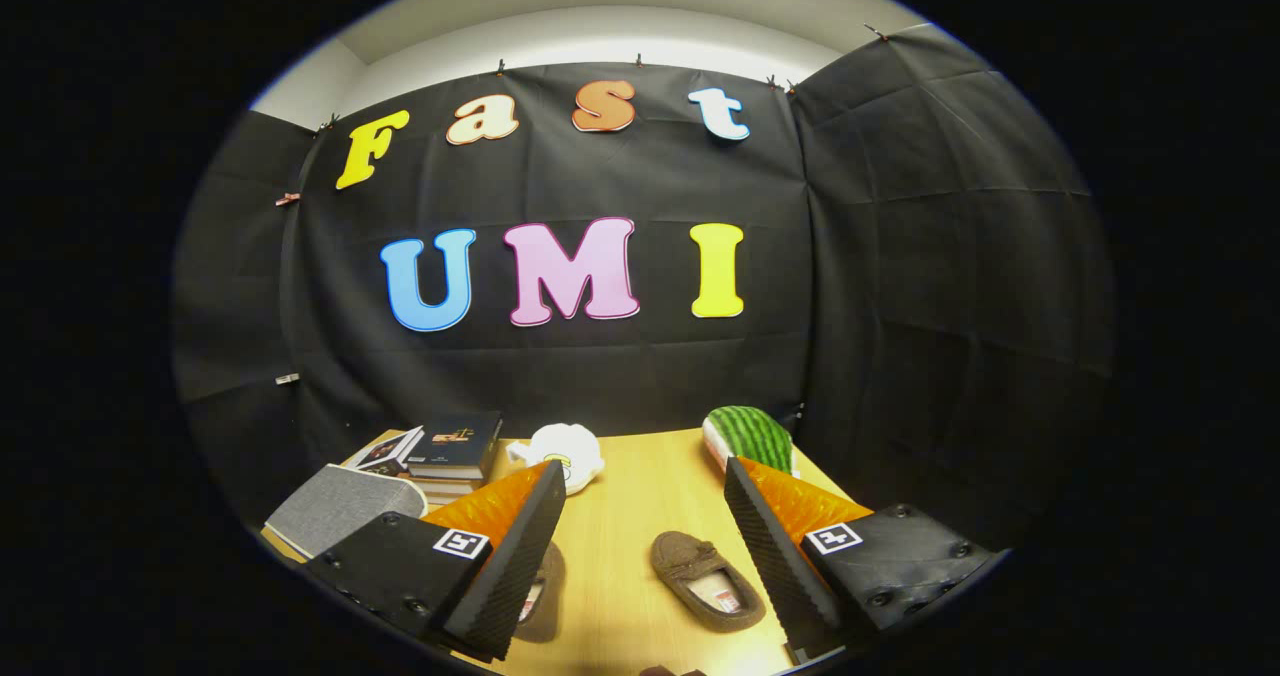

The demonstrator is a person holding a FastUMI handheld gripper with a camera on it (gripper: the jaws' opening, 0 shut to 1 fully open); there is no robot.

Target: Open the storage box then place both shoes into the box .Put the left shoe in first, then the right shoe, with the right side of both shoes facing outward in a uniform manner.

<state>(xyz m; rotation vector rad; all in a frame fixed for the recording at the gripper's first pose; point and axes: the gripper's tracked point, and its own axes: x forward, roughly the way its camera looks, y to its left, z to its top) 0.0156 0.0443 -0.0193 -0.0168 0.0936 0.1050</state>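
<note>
Gripper [640, 546] fingers spread wide, holding nothing, above wooden table [640, 476]. Brown shoe [707, 580] between fingers; second shoe [541, 586] partly behind left finger. Beyond: grey box [335, 506], books [450, 446], white plush [565, 453], watermelon toy [752, 436].

Brown shoes [706, 578] & [545, 586] on light wood-grain table [640, 496]; grey box [340, 506], green-striped watermelon toy [752, 436], white plush [565, 453]; tool [640, 546] fingers [515, 556] black ribbed w/ orange backs.

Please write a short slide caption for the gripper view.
Open tool above a wooden table, one brown shoe between its fingers, grey storage box still shut.
</note>
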